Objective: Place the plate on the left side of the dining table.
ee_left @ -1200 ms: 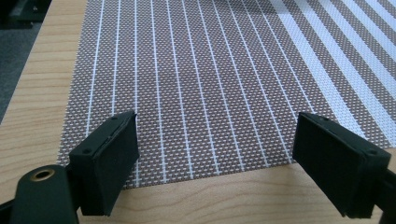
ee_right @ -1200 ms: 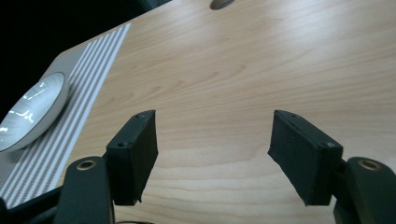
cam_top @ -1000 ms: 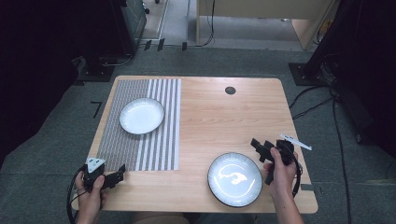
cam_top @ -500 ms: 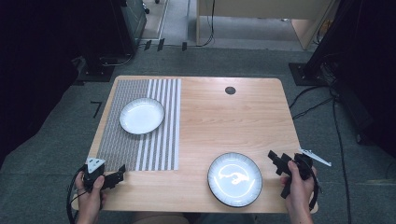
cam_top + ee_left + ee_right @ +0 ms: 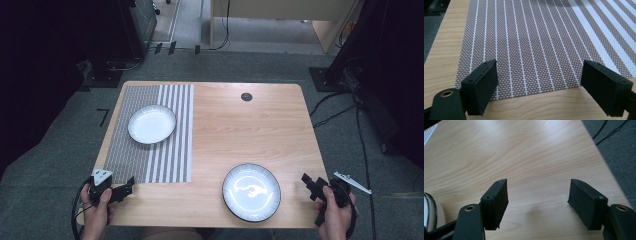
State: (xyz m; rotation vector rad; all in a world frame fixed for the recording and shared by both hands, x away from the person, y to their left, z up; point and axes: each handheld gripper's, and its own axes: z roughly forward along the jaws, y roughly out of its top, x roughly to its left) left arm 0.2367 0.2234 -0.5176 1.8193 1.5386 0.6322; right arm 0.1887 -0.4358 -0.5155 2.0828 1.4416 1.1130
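At lower left of the high view our left gripper (image 5: 131,184) hangs with jaws spread over the mat's (image 5: 150,160) near edge. At lower right our right gripper (image 5: 311,184) gapes beside the dark-rimmed plate (image 5: 251,192). A white plate (image 5: 152,124) sits on the mat, upper left.

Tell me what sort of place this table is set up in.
Probably a lab or workshop set up for recording, not a dining room: the wooden table stands on grey carpet, loose cables trail across the floor, and dark equipment stands crowd around it.
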